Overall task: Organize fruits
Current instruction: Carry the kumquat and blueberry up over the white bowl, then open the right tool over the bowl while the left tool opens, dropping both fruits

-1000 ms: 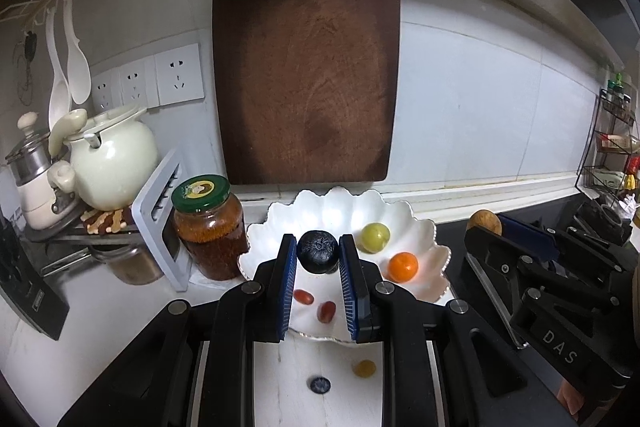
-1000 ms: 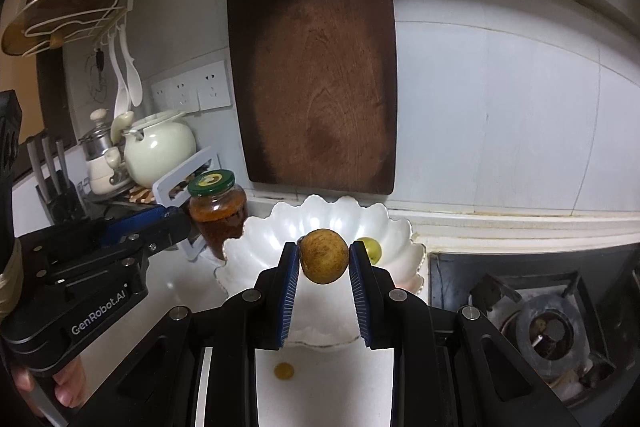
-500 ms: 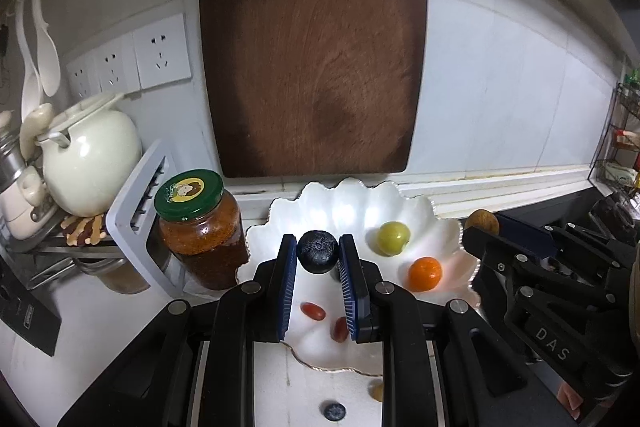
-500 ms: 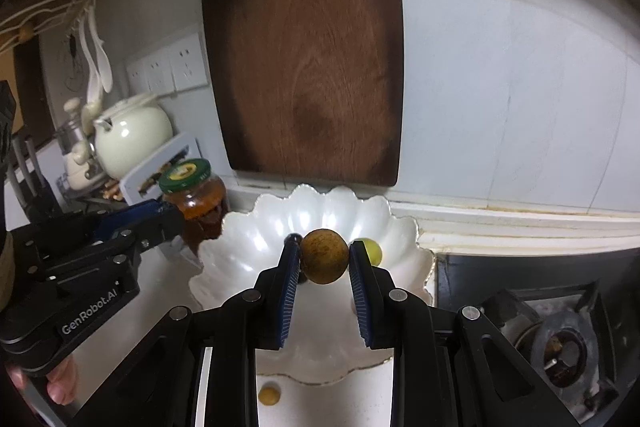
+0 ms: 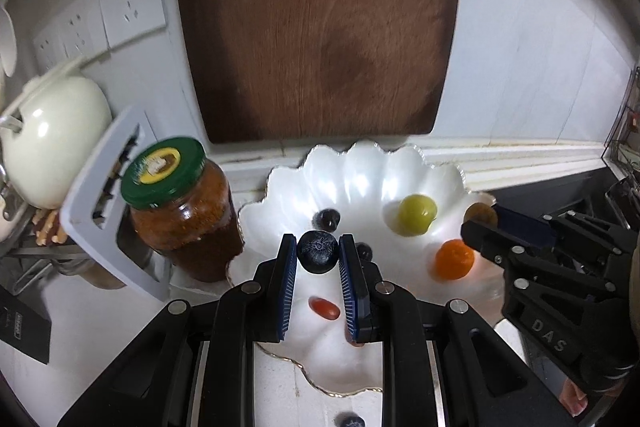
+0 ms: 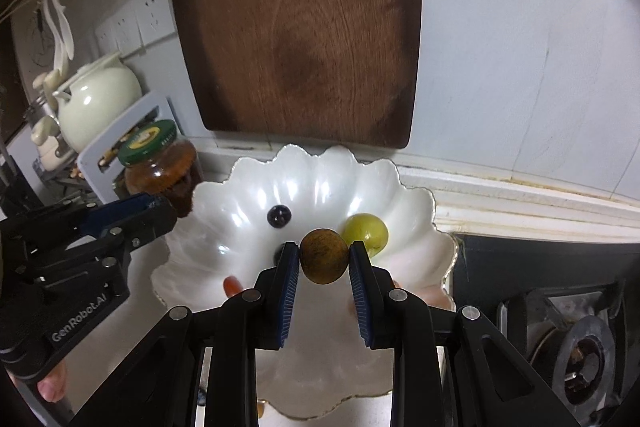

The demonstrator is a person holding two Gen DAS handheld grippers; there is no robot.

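fruits are held in both tools: a dark blueberry (image 5: 318, 257) is pinched between the pads of the left gripper (image 5: 318, 259), a brown round fruit (image 6: 324, 256) is clamped in the right gripper (image 6: 324, 259). both are poised over the white scalloped dish (image 6: 416, 203). already lying in the dish are noted a green fruit (image 5: 416, 215), an orange fruit (image 5: 454, 259), a red oval fruit (image 5: 324, 308) and a dark berry (image 5: 326, 219). one blueberry on the counter (image 5: 349, 419) is left outside. risk: if released from height, round fruit could roll across the glossy slope, strike neighbours, or escape over the low rim; a tight squeeze could bruise the soft berry.
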